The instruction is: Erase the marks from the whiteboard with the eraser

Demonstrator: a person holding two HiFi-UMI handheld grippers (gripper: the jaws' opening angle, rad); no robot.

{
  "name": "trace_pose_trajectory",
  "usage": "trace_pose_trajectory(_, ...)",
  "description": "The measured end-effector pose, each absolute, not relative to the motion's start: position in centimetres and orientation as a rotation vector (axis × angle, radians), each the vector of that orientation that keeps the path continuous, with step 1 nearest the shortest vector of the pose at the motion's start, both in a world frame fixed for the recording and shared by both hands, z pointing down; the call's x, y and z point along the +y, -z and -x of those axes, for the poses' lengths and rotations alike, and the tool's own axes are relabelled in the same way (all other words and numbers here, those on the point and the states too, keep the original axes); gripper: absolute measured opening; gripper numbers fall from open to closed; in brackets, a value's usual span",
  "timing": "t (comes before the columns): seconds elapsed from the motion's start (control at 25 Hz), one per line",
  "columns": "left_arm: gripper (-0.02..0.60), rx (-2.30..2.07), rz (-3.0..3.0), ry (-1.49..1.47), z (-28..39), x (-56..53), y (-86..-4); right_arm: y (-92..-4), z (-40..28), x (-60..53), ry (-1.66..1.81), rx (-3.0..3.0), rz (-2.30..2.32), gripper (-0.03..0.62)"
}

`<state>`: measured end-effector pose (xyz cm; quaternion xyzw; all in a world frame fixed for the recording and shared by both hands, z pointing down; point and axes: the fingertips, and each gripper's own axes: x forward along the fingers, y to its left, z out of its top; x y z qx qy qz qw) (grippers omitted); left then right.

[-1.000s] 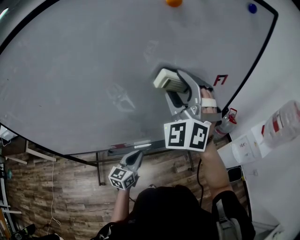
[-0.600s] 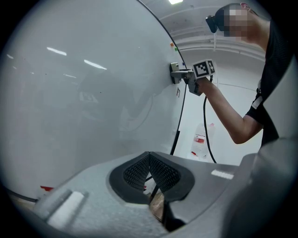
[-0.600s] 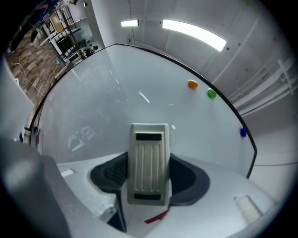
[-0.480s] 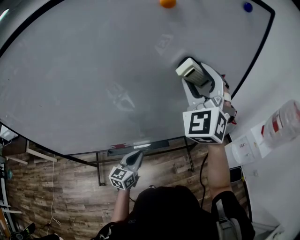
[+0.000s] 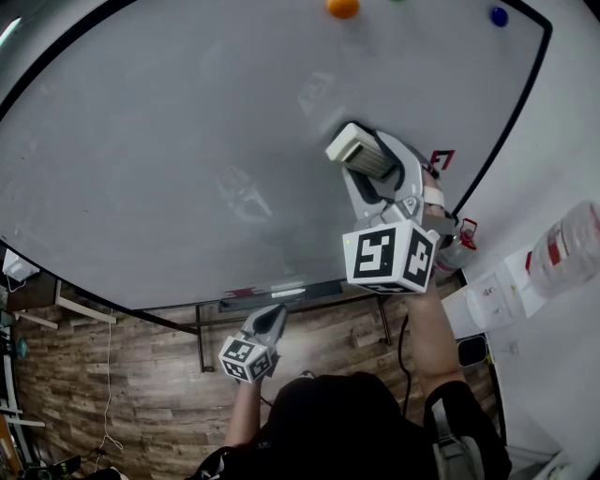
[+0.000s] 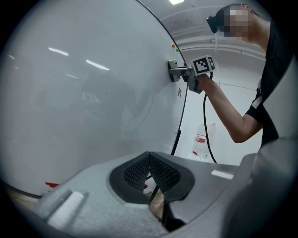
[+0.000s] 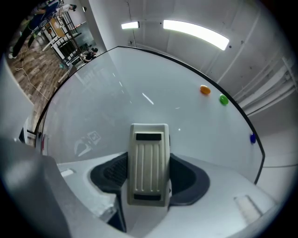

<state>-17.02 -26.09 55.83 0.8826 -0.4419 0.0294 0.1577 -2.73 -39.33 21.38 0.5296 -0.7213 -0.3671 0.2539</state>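
The whiteboard [image 5: 169,141] fills most of the head view. My right gripper [image 5: 361,155] is shut on the cream ribbed eraser [image 5: 352,146], which is pressed flat against the board's right part. A small red mark [image 5: 442,157] shows on the board just right of that gripper, close to the black frame. In the right gripper view the eraser [image 7: 149,139] stands upright between the pads of the right gripper [image 7: 149,161]. My left gripper [image 5: 270,319] hangs below the board's lower edge, shut on nothing. The left gripper [image 6: 150,155] has its pads meeting, and the eraser [image 6: 172,69] shows far off on the board.
Orange [image 5: 342,7] and blue [image 5: 499,16] magnets sit at the board's top, and a green one [image 7: 224,99] shows beside the orange. A tray with markers [image 5: 267,291] runs under the board. A red extinguisher [image 5: 457,246] and a white container [image 5: 562,248] stand at the right wall.
The right gripper swept the eraser to the right along the board, then back a little to the left. The left gripper stayed where it was.
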Motion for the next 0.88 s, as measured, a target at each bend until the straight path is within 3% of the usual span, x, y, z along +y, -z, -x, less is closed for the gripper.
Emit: trace_pose_trajectory(0.88,0.009,-1.269,-2.513,-0.102,20.0,-26.1,-56.2,-27.0,11.6,-37.7,1.08,-1.958,-1.218,0.252)
